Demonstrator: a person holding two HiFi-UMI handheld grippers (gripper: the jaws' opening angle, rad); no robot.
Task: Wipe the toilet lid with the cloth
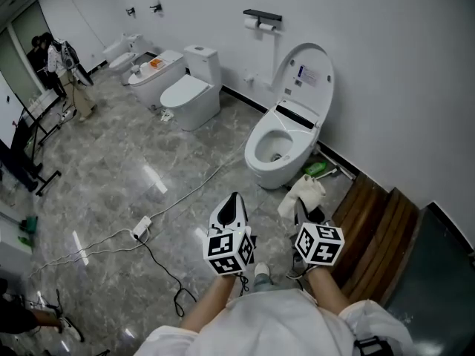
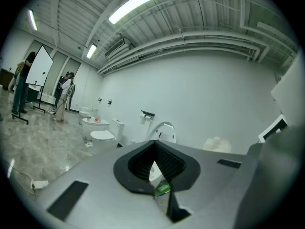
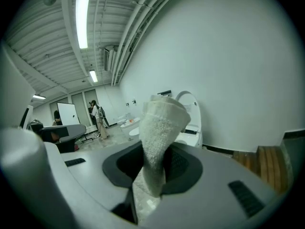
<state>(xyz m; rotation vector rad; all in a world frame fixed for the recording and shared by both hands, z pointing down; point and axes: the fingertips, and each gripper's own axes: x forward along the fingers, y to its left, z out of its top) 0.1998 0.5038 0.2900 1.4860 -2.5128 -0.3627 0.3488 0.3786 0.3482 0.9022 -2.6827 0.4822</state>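
Down at the near right of the head view, the right gripper (image 1: 303, 215) is pinching the cloth (image 1: 302, 193) between closed jaws, and the free end is poking out ahead of it toward the toilet (image 1: 276, 154). Through the right gripper view it's looking like a pale off-white terry cloth with nubbly loops, bunched into a thick wad that's standing up out of the jaws and covering part of the raised toilet lid (image 3: 192, 109). I'm guessing it's going to handle soft and light with zero stiffness, so anything hanging loose is going to flop and drag rather than push. Gripping it near the bunched middle, roughly where it's being held now, is looking like the sensible spot to me, since that's leaving a fat pad out front to press with. Can't tell if it's damp. The lid is standing upright by the far wall, white and glossy with a small label on its inner face, so it's probably going to be slick under the cloth. The left gripper (image 1: 233, 205) is hanging just beside the right one, jaws closed on nothing.
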